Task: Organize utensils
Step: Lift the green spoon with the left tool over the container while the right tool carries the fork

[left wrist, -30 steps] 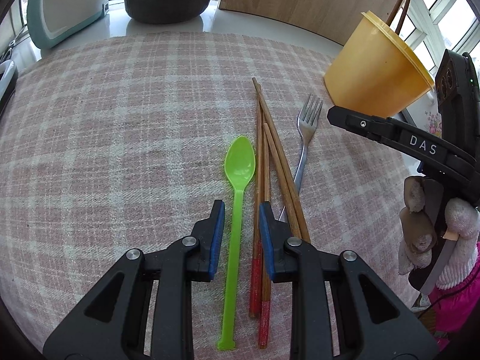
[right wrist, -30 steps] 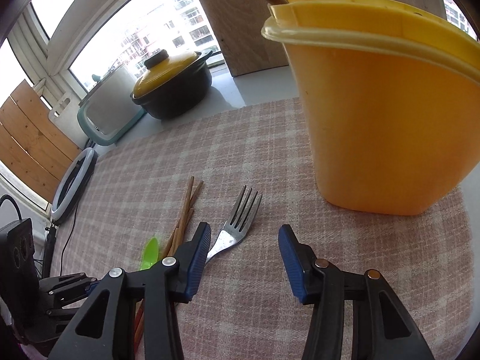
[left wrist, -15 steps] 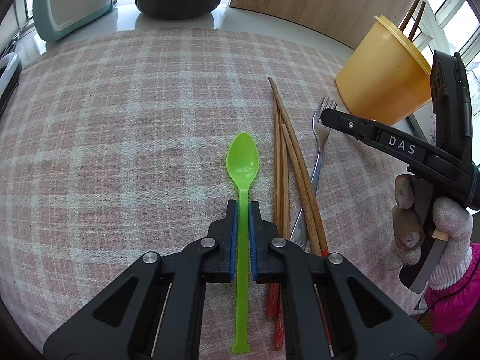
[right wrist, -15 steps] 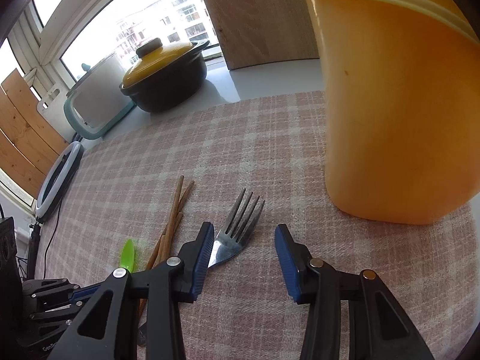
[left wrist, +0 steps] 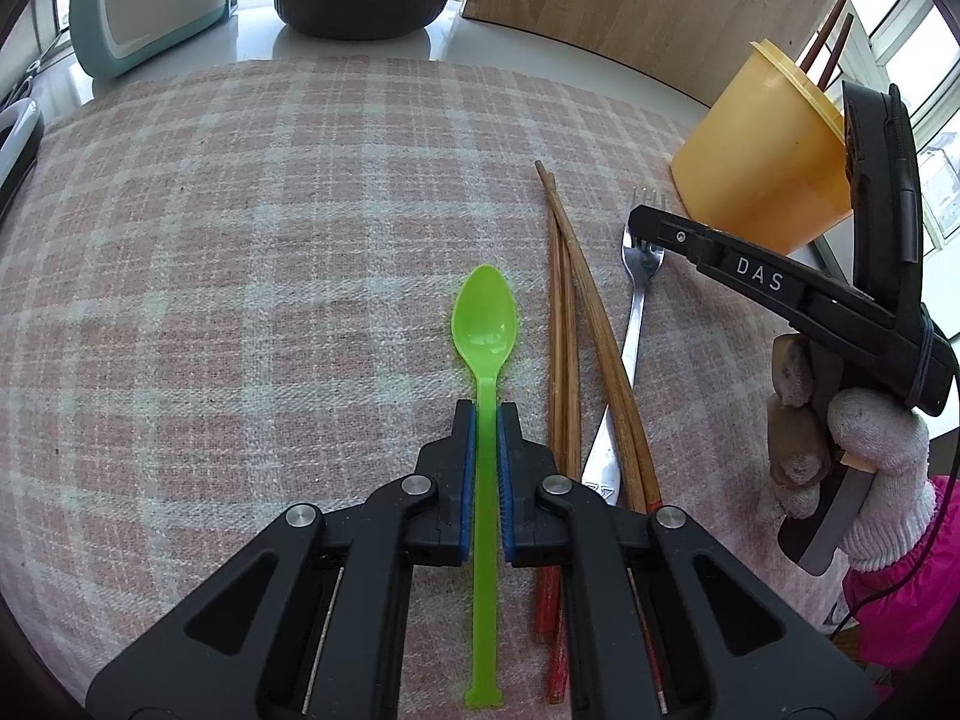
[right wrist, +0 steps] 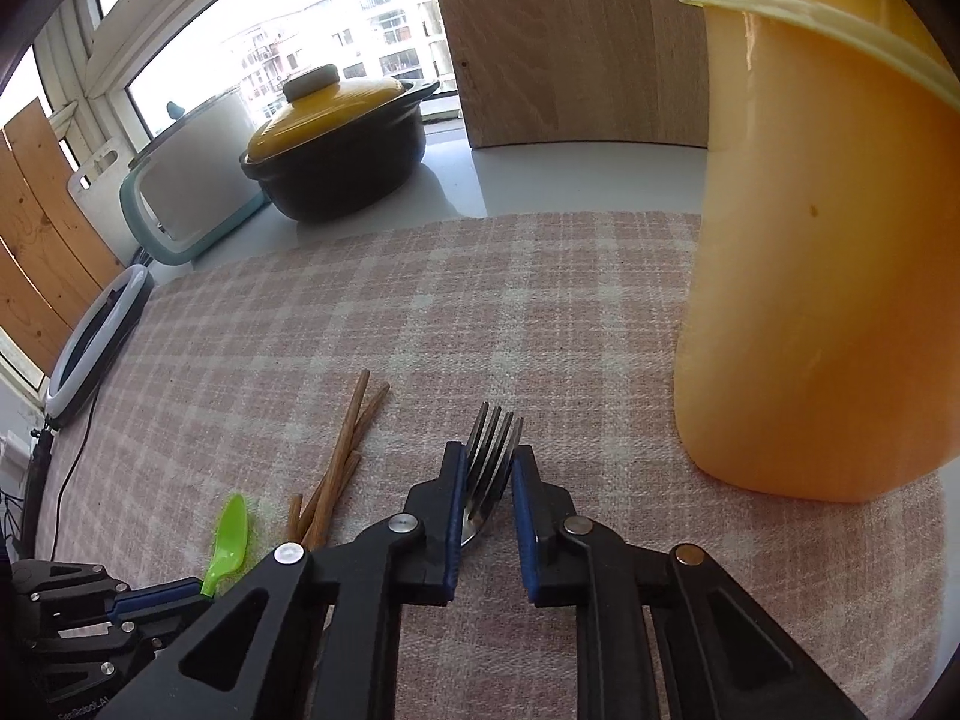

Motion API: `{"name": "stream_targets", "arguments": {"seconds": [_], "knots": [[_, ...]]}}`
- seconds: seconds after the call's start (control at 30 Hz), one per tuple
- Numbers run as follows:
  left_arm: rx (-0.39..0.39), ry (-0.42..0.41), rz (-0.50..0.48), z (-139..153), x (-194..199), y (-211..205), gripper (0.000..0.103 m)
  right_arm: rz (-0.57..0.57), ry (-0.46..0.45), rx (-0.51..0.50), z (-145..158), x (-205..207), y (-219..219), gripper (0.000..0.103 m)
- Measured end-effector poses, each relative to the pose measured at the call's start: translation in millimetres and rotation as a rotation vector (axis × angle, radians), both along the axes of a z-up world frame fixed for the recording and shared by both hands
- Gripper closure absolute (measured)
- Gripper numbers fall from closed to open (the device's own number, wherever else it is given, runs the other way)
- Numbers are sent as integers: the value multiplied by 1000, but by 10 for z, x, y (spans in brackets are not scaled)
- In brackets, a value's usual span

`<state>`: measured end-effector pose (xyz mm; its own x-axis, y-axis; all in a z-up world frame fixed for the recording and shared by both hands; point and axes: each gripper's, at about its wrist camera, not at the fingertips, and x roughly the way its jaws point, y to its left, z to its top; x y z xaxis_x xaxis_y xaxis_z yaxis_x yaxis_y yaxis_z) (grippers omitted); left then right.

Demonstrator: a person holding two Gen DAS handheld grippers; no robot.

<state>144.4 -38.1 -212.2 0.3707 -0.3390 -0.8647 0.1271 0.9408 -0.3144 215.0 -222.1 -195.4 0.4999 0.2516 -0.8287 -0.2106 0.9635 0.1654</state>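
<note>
My left gripper [left wrist: 486, 414] is shut on the handle of a green plastic spoon [left wrist: 485, 318], which lies flat on the pink checked cloth [left wrist: 240, 276]. To its right lie several wooden chopsticks [left wrist: 570, 312] with red ends and a metal fork [left wrist: 641, 276]. My right gripper [right wrist: 487, 459] is closed on the fork's head [right wrist: 493, 438], tines pointing away. The yellow cup [right wrist: 828, 276] stands at the right, holding two dark chopsticks [left wrist: 831, 30]. The spoon bowl also shows in the right wrist view [right wrist: 231, 531].
A black pot with a yellow lid [right wrist: 342, 138] and a teal and white appliance [left wrist: 144, 0] stand at the back. A wooden board [left wrist: 660, 6] leans behind the cup. A ring light [right wrist: 96, 348] lies off the cloth's left edge.
My left gripper closed on the spoon handle and stayed there. My right gripper moved down to the fork and closed from wide open onto its head.
</note>
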Motion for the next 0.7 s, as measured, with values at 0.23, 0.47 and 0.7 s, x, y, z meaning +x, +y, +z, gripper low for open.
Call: {"name": "stream_targets", "arguments": {"seconds": [0.23,0.47,0.7], "knots": [[-14,-3,24,26,1,21,98,26,3,29,70,-27,-23,99],[-44,-23,64,121,-44,121,98,58,-27,44,225,-121,-66,100],[-69,-56,99,271,-103,156,98,106,-114,33,535,-303,-109,101]]}}
